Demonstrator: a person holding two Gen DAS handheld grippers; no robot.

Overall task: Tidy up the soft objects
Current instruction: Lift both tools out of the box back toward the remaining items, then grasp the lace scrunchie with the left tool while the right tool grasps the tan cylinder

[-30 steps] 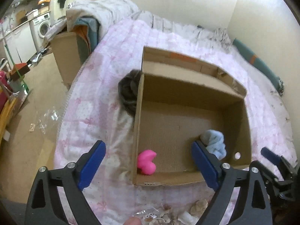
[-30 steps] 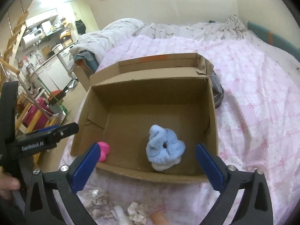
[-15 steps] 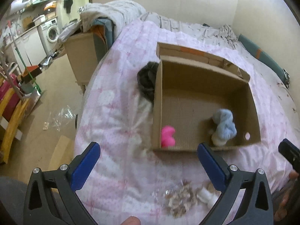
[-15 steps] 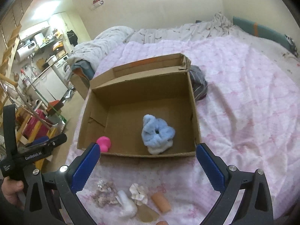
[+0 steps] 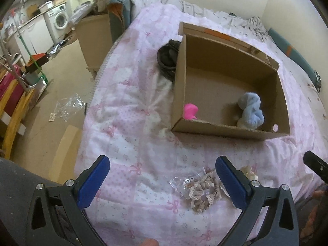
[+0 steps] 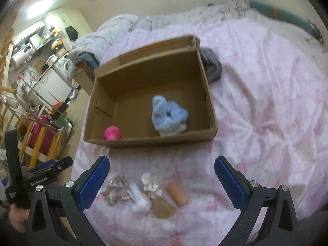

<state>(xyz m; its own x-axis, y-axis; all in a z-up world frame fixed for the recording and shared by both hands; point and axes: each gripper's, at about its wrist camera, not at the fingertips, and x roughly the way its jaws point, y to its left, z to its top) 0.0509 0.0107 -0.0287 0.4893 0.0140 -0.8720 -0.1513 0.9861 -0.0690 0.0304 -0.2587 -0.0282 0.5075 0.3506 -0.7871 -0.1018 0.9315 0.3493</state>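
An open cardboard box [image 5: 227,132] [image 6: 147,141] lies on the pink bedspread. Inside it are a fluffy blue soft piece [image 5: 251,112] [image 6: 169,115] and a small pink soft piece [image 5: 190,111] [image 6: 111,133]. On the bedspread near me lie a beige lace scrunchie [image 5: 202,193] [image 6: 115,186], a white plush piece [image 6: 140,198], a cream flower piece [image 6: 151,183], a brown flat piece [image 6: 164,210] and an orange roll [image 6: 177,193]. My left gripper [image 5: 162,181] is open and empty above the bedspread. My right gripper [image 6: 162,181] is open and empty above the loose pieces.
A dark cloth bundle [image 5: 167,60] [image 6: 211,66] lies against the box's far side. The bed's left edge [image 5: 90,106] drops to a floor with plastic bags [image 5: 67,107], a cardboard box [image 5: 94,39] and wooden furniture [image 5: 14,106]. A wall stands behind the bed.
Both grippers have pulled back from the box toward the near edge of the bed. The loose pieces on the bedspread have come into fuller view. Both stay open.
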